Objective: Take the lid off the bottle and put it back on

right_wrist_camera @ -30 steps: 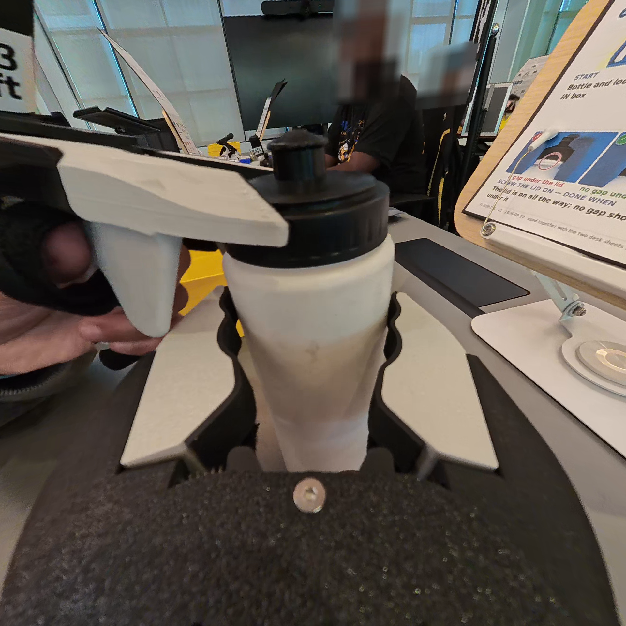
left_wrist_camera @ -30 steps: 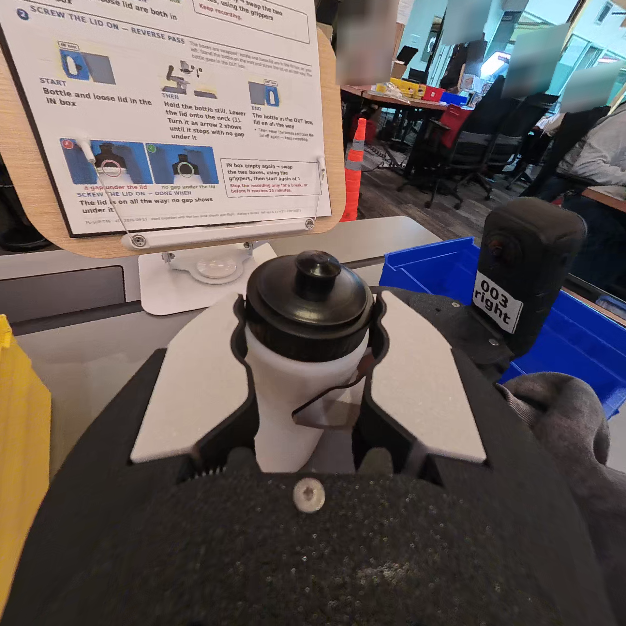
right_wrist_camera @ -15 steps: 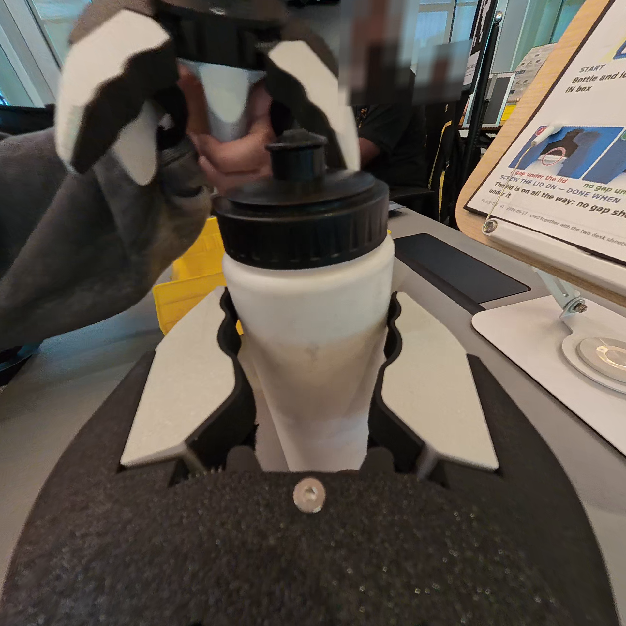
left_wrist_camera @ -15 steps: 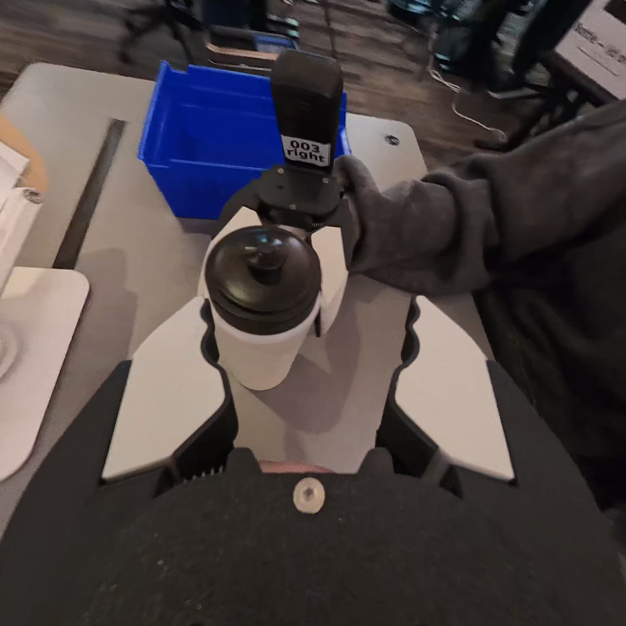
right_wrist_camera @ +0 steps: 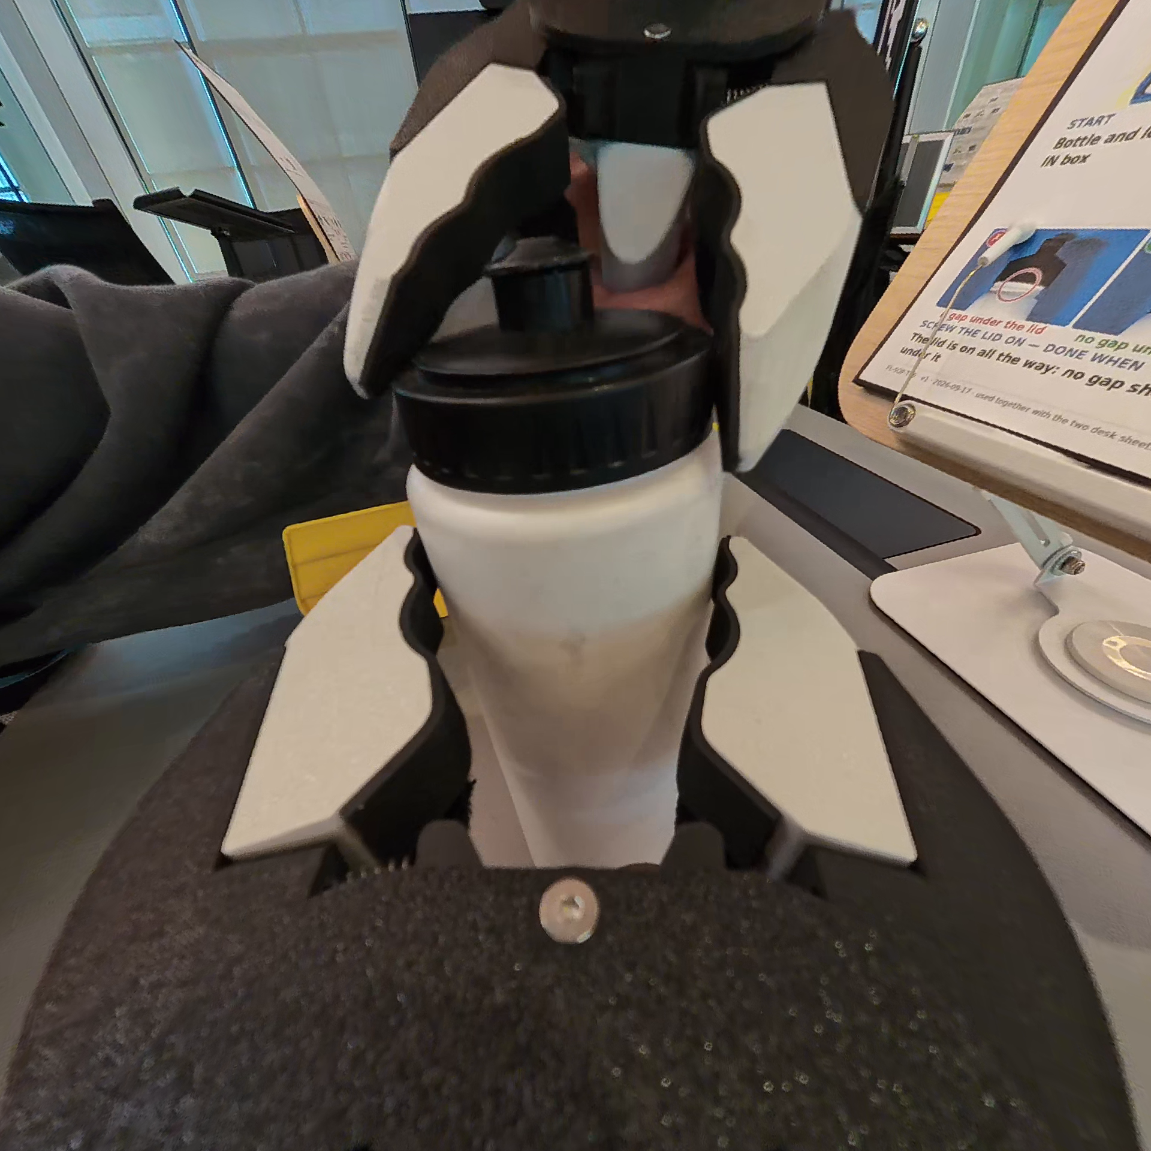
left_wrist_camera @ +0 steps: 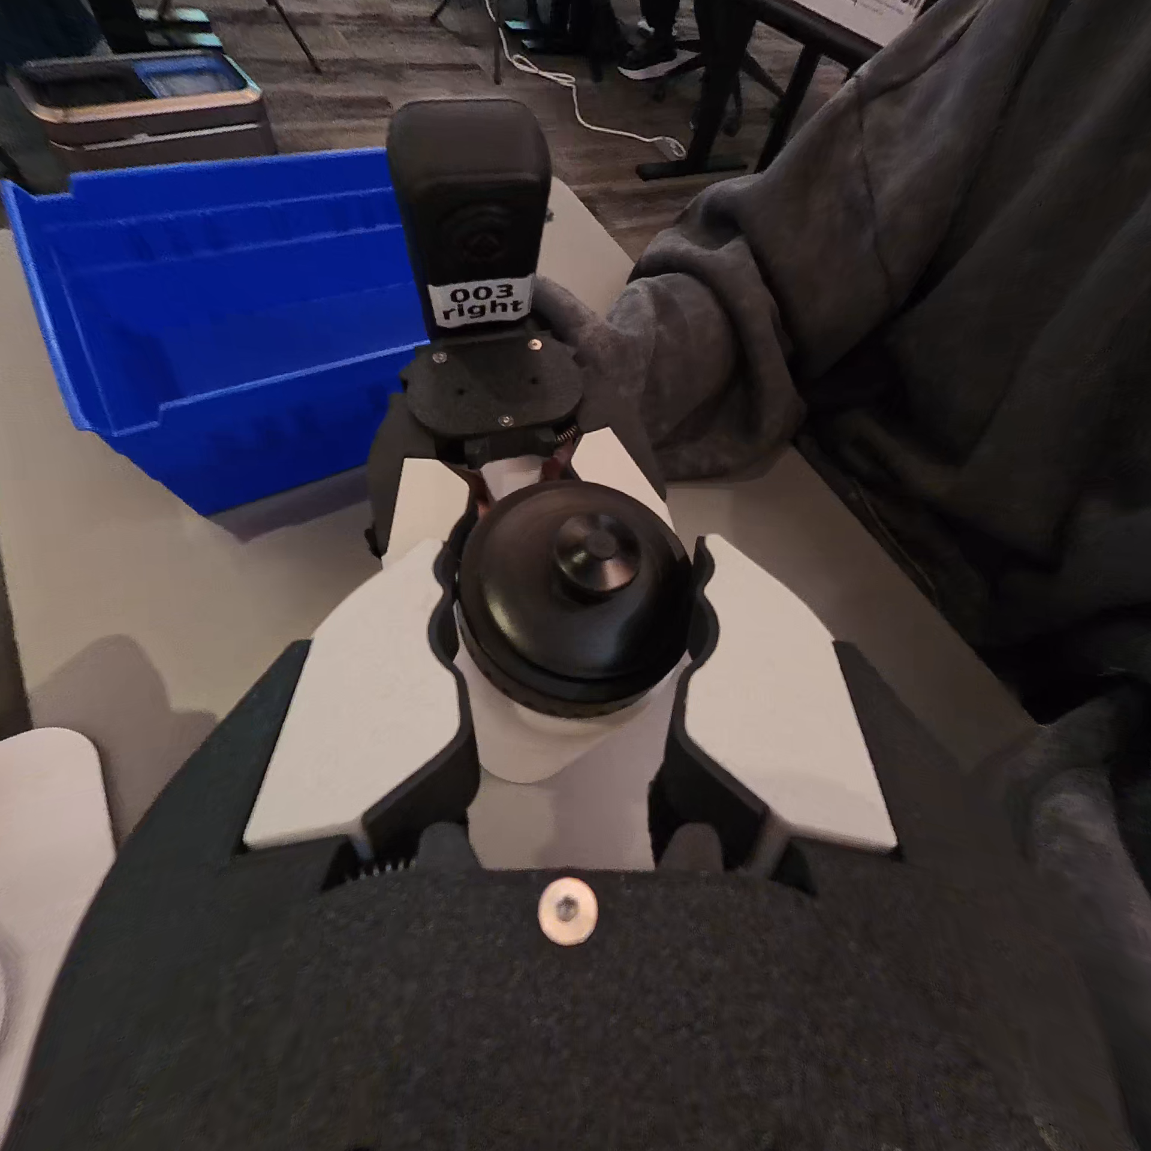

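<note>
The right gripper [right_wrist_camera: 570,598] is clamped on the body of the upright white bottle [right_wrist_camera: 563,592], holding it between its fingers. From above, the left gripper [left_wrist_camera: 574,576] straddles the black lid [left_wrist_camera: 576,607], fingers against its rim; whether it is truly clenched, I cannot tell. A blue bin [left_wrist_camera: 218,324] sits beyond.

Light grey table [left_wrist_camera: 156,585] with a darker inset strip [right_wrist_camera: 872,498] along its far part. Resting directly on it: blue bin [left_wrist_camera: 218,324], yellow bin [right_wrist_camera: 336,548], white stand base [right_wrist_camera: 971,629], upright white bottle [right_wrist_camera: 560,592].
</note>
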Motion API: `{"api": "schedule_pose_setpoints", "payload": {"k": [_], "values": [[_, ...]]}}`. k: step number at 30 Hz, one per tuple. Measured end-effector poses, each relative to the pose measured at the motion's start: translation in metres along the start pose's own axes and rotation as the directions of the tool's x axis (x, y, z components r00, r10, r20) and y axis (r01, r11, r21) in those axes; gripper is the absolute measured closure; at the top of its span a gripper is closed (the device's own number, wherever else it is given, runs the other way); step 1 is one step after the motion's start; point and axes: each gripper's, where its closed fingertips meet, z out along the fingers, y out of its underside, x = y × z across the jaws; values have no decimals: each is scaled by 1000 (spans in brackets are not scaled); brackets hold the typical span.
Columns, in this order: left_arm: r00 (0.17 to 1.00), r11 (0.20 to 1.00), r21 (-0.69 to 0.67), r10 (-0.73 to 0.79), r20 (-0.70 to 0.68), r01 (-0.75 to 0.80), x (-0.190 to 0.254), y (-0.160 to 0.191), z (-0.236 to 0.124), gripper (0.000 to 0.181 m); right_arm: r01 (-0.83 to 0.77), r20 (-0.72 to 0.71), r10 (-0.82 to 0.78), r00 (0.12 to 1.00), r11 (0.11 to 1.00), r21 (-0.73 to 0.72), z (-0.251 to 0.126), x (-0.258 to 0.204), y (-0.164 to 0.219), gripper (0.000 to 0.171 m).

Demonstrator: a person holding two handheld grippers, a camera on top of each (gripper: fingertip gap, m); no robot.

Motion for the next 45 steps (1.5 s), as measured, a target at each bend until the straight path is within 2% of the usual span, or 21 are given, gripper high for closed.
{"api": "schedule_pose_setpoints", "payload": {"k": [5,9,14,18,20,24,26,28,30,33,38,42,45], "values": [[988,997,60,-52,144,44,-3,-2,-2,110,2,-9,-2,1000,1000,6,0,1,0,86],[930,975,188,-179,323,122,-9,-5,-3,112,8,-27,-8,1000,1000,2,2,1,0,86],[754,922,347,-349,556,171,-16,-9,-6,120,43,-41,-43,998,999,-6,5,-4,-1,86],[541,916,357,-398,741,184,-22,-7,-8,118,69,-58,-70,996,997,-17,7,-9,-1,86],[473,914,350,-405,782,204,-24,-6,-8,120,75,-53,-75,996,997,-12,7,-10,-1,86],[409,888,382,-457,789,255,-27,-5,-13,123,69,-61,-69,996,998,-11,10,-10,-1,86],[439,884,400,-467,768,241,-22,-12,-16,125,56,-65,-56,996,998,-1,10,-8,-1,86],[522,892,416,-443,729,176,-7,-29,-19,117,10,-71,-8,997,1000,17,6,-1,-1,86],[566,917,377,-381,731,130,6,-35,-26,106,6,-52,-4,999,999,34,3,0,-1,86],[640,950,286,-296,709,124,18,-26,-31,97,8,-49,-7,999,1000,18,5,-1,-1,86],[802,965,159,-263,537,210,21,5,-21,77,10,-39,-10,999,1000,7,8,-5,0,86],[892,962,162,-266,366,221,12,9,-19,81,9,-34,-9,999,1000,2,8,-5,0,86],[936,962,155,-257,240,224,6,12,-18,92,11,-31,-12,999,1000,-2,9,-5,0,86]]}}
